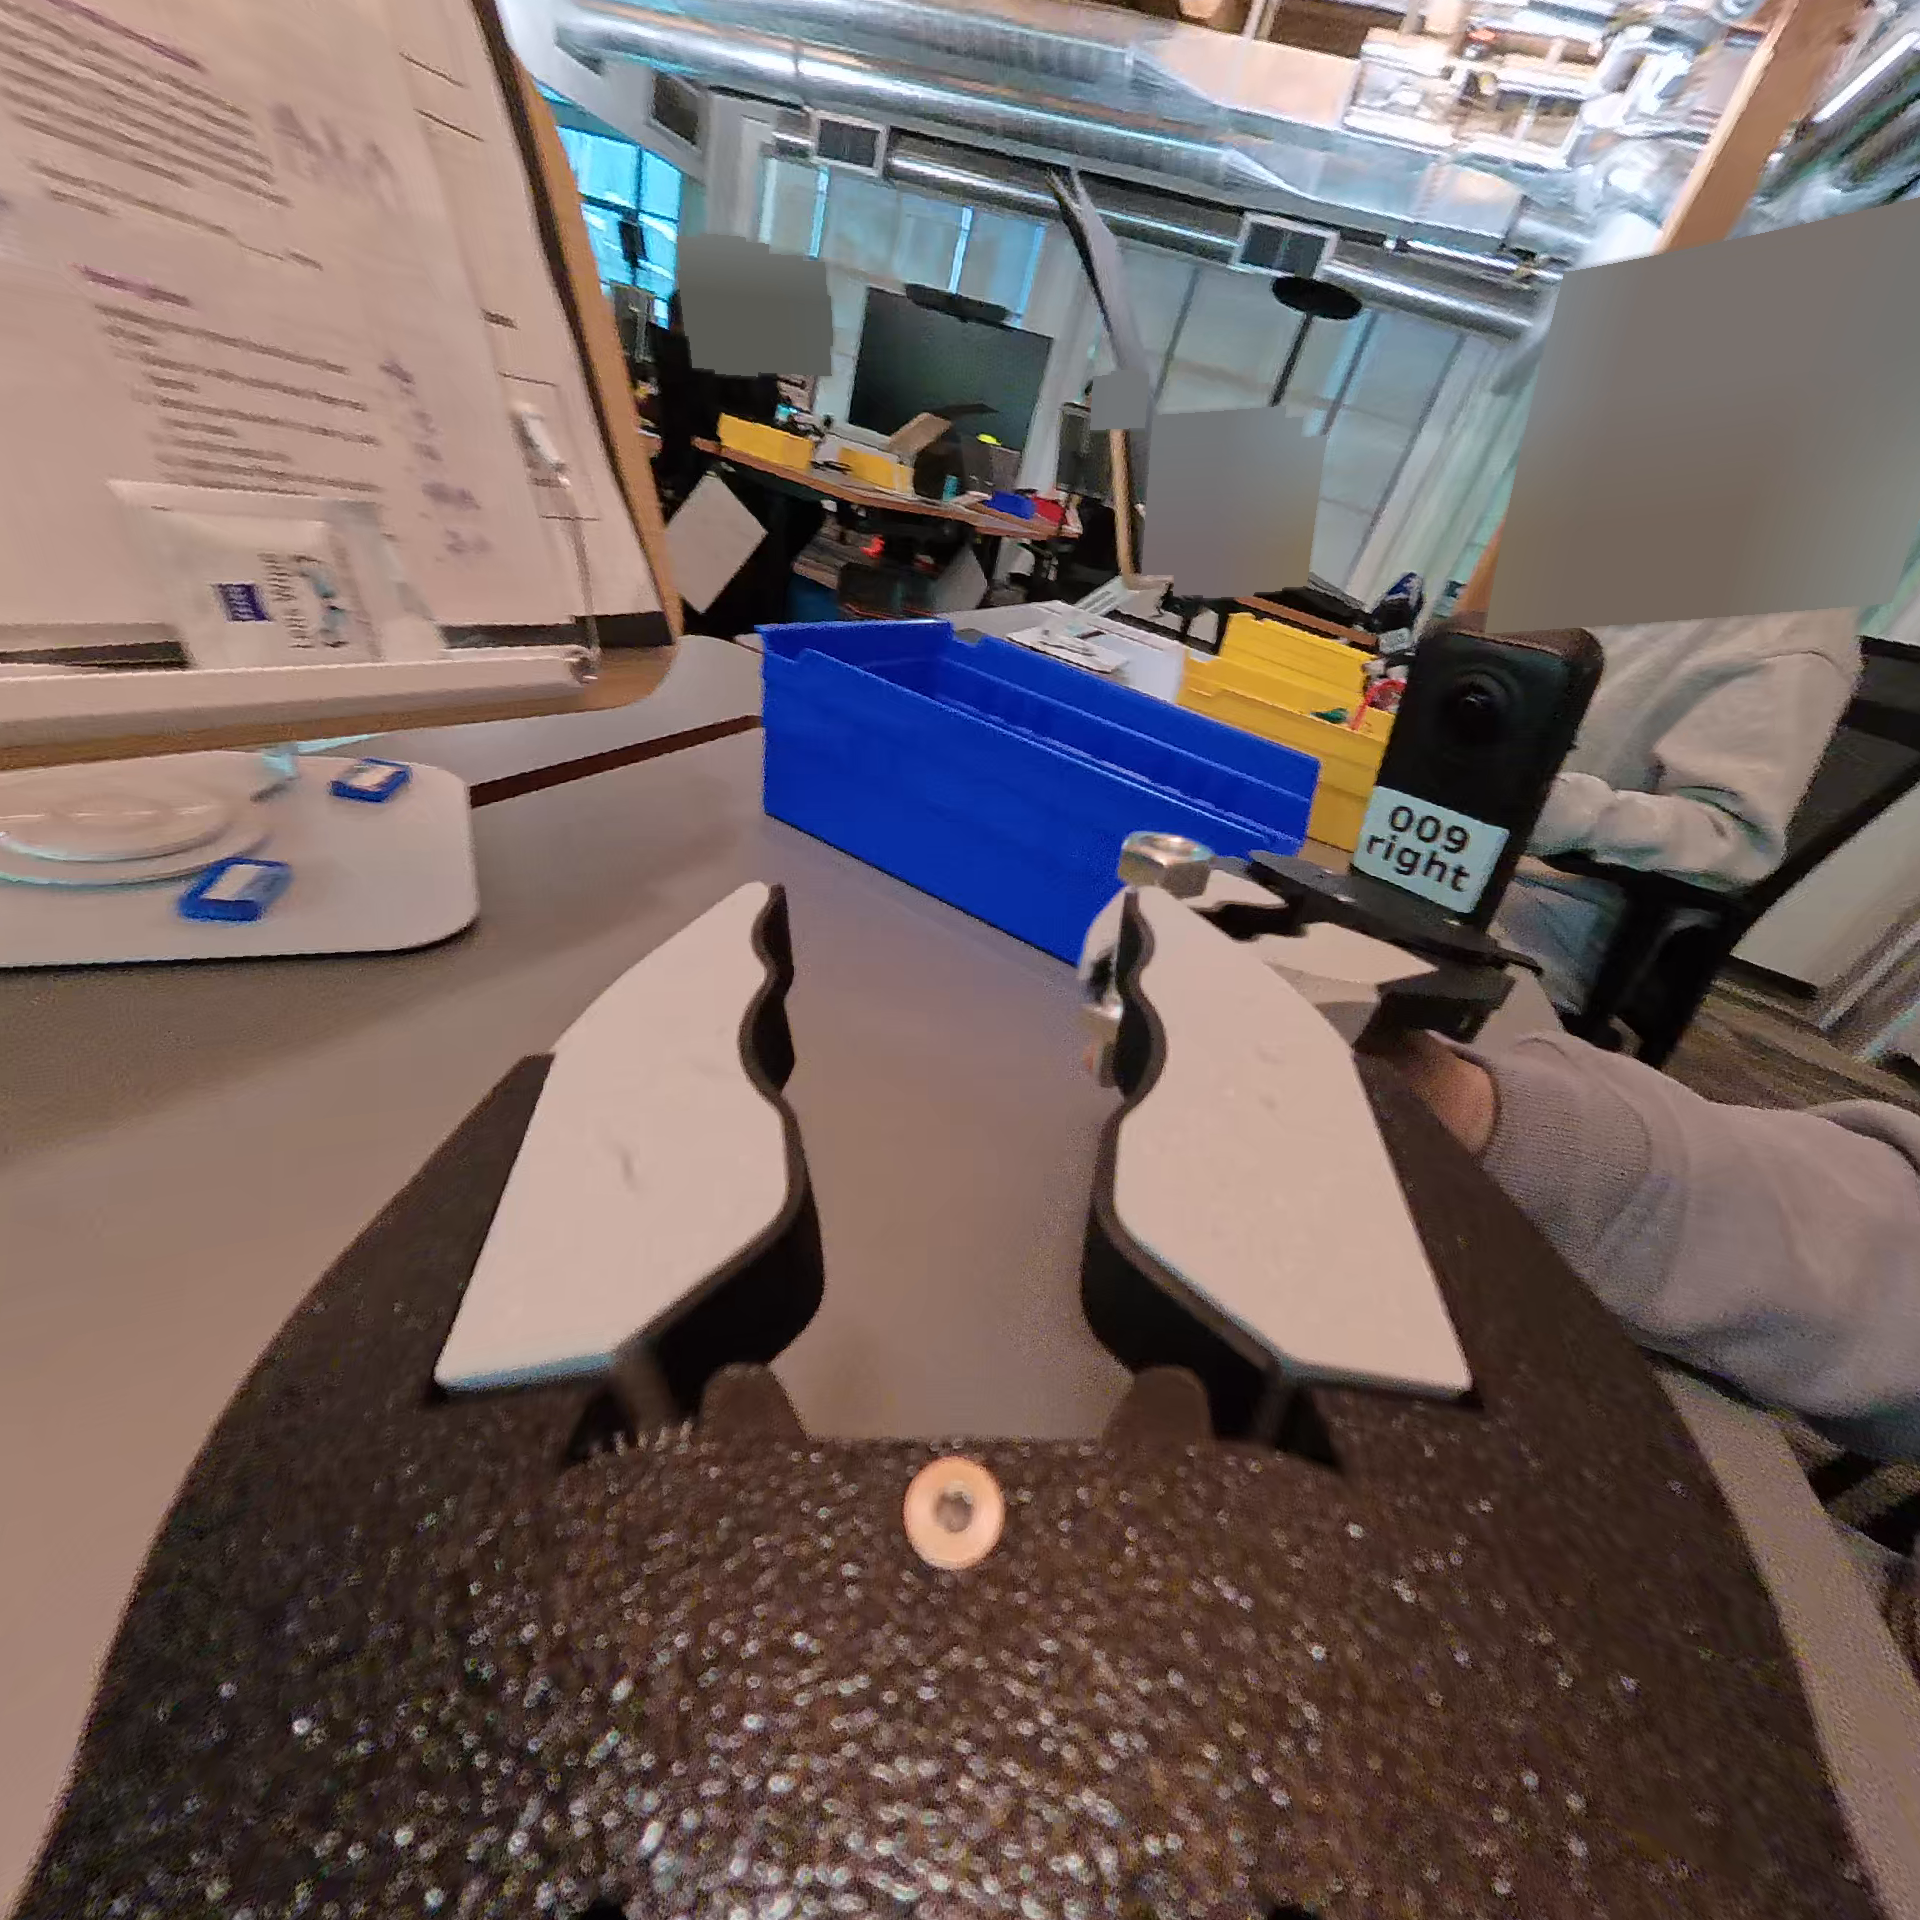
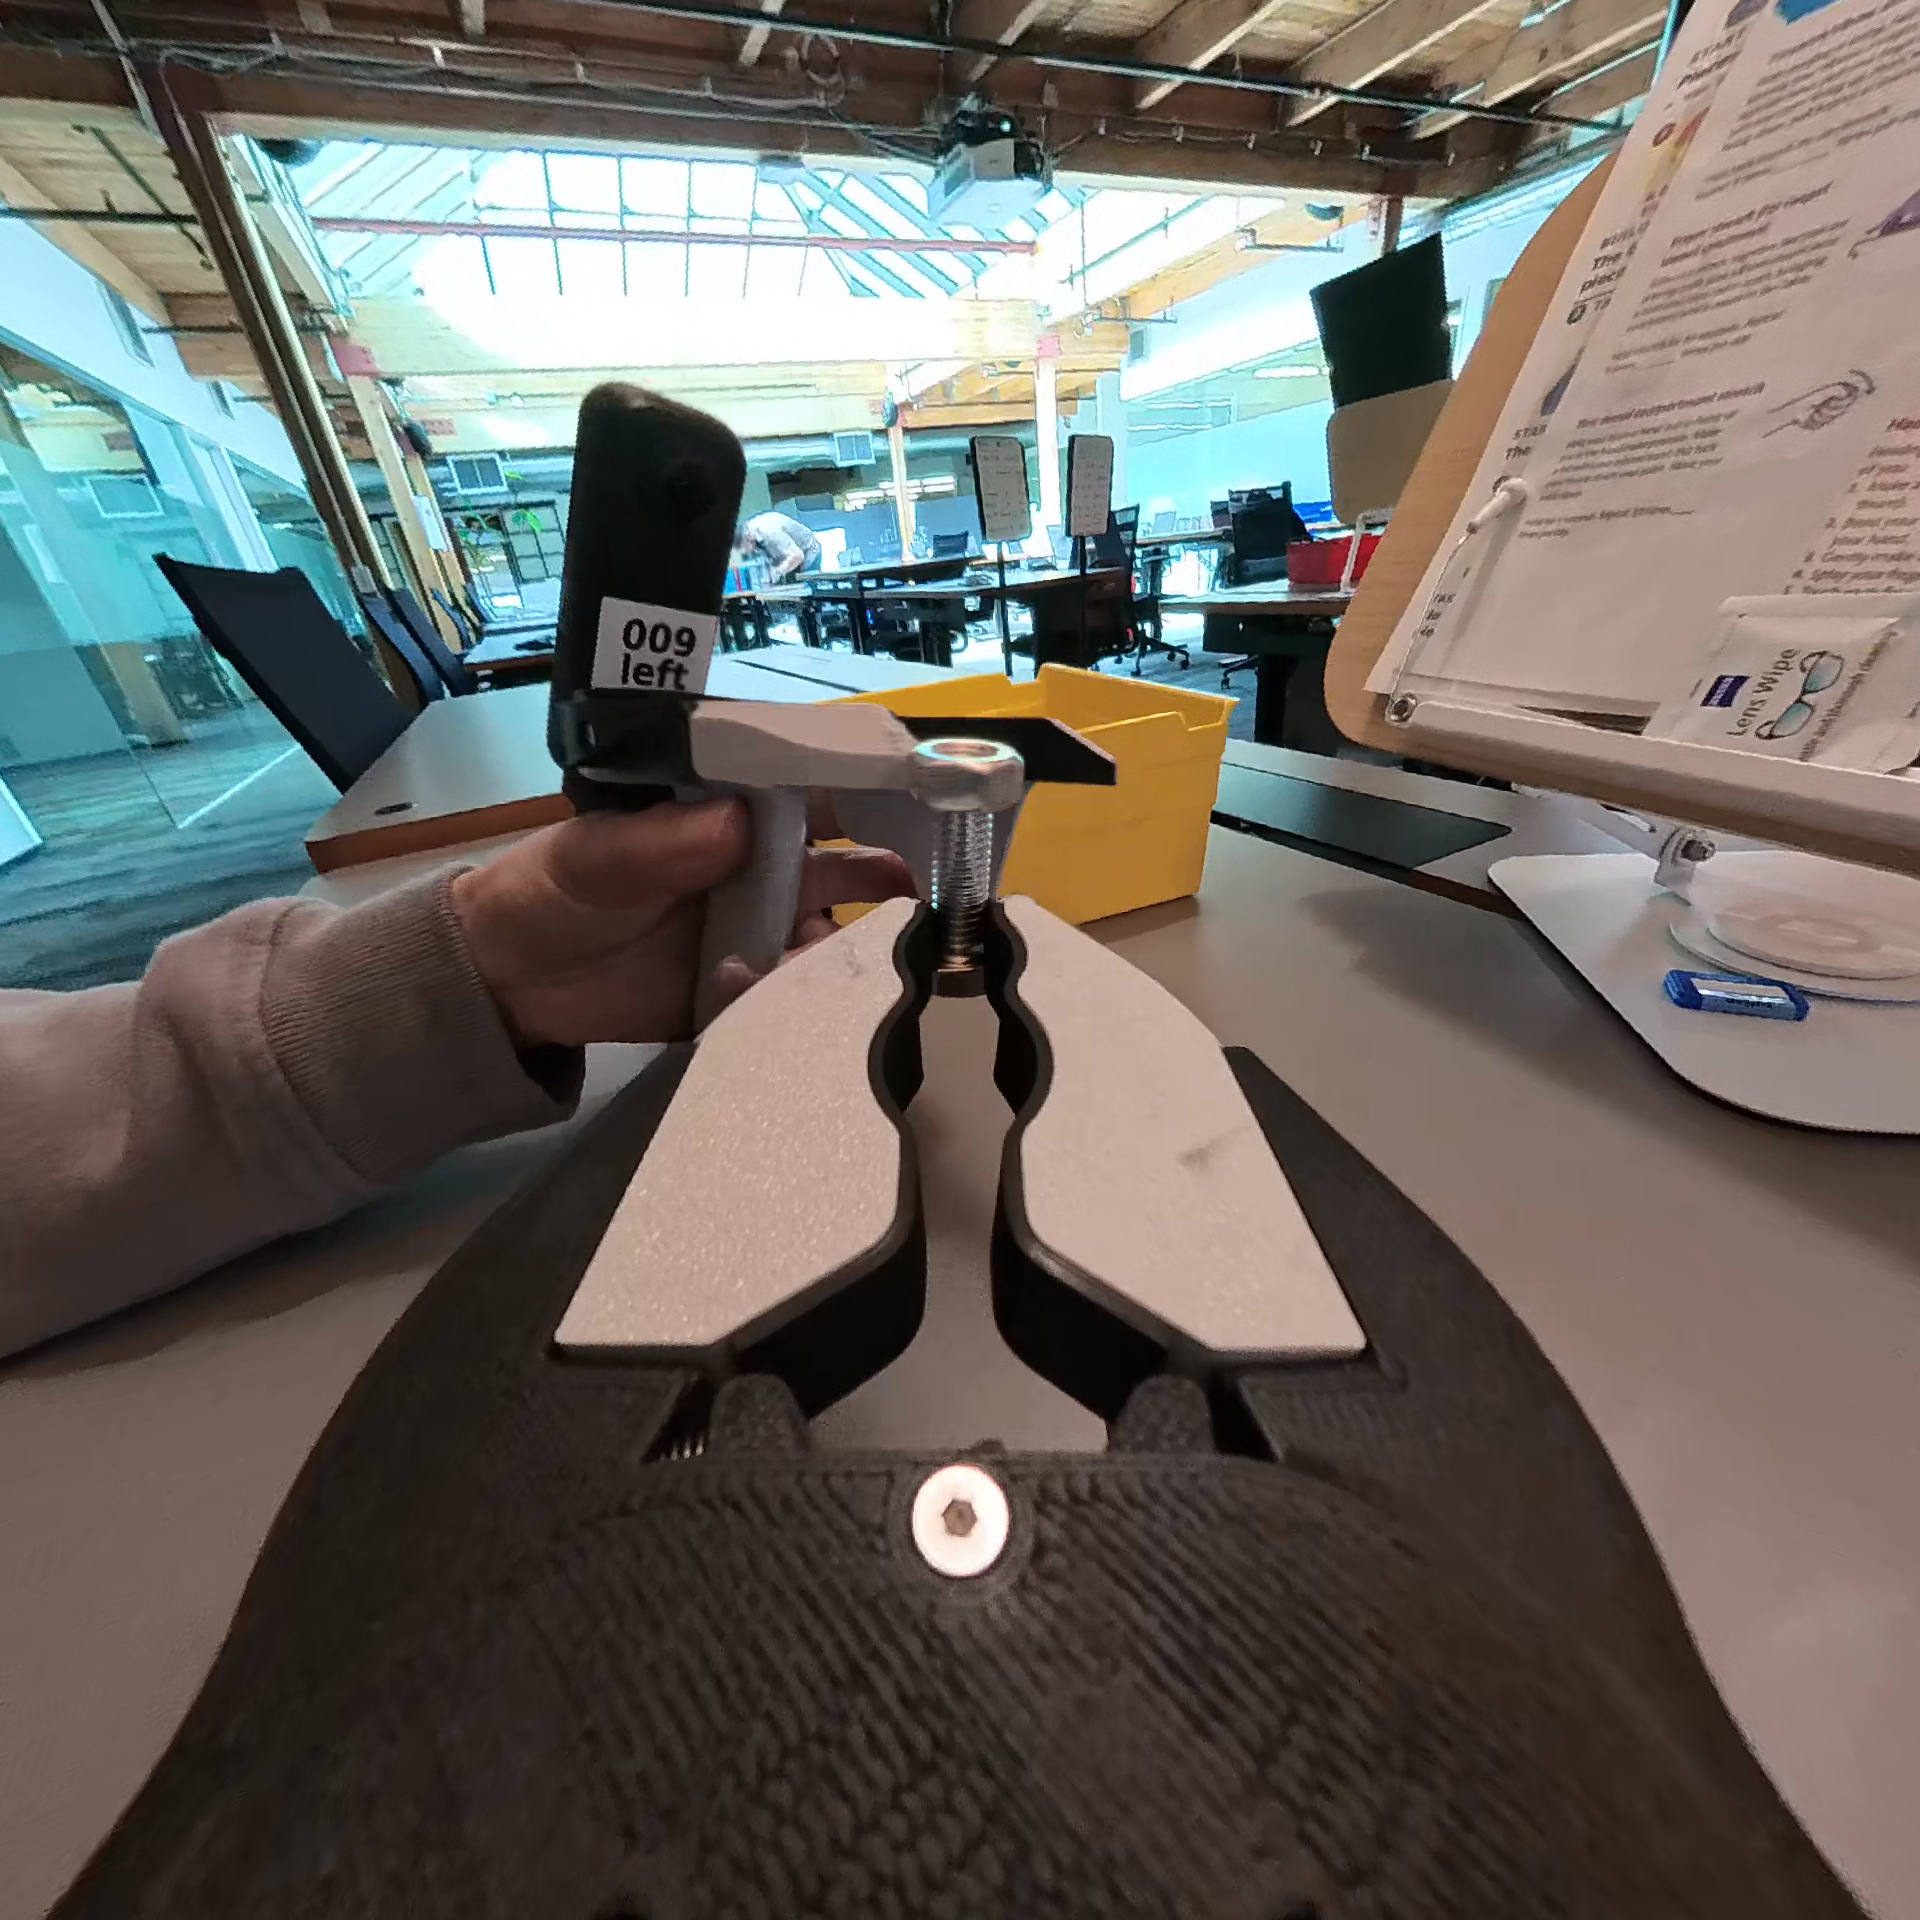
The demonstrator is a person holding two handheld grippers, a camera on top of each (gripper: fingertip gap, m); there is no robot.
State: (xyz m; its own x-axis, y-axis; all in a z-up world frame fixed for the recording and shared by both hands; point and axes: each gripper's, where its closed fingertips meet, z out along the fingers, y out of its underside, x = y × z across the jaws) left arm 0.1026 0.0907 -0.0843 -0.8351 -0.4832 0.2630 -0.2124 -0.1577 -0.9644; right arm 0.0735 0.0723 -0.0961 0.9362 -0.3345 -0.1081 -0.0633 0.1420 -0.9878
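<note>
My right gripper (image 2: pixel 961 920) is shut on the threaded shaft of a silver bolt (image 2: pixel 961 862) and holds it upright above the grey table (image 2: pixel 1351 1039). A hex nut (image 2: pixel 966 774) sits at the bolt's top end. My left gripper (image 1: pixel 951 904) is open wide, with only bare table between its fingers. Its right finger (image 1: pixel 1226 1091) lies against the bolt and nut (image 1: pixel 1164 862). In the right wrist view the left gripper's white finger (image 2: pixel 790 743) reaches the nut from the left. A hand (image 2: pixel 623 914) holds that gripper.
A blue bin (image 1: pixel 987 790) stands just beyond the grippers, and a yellow bin (image 2: pixel 1122 790) beside it. A document stand (image 1: pixel 260 416) with papers stands on a white base (image 1: pixel 208 862) with small blue cards (image 1: pixel 234 890). A person's grey sleeve (image 1: pixel 1662 1247) is at the right. Some 4 cm of space lies between my two pairs of fingers.
</note>
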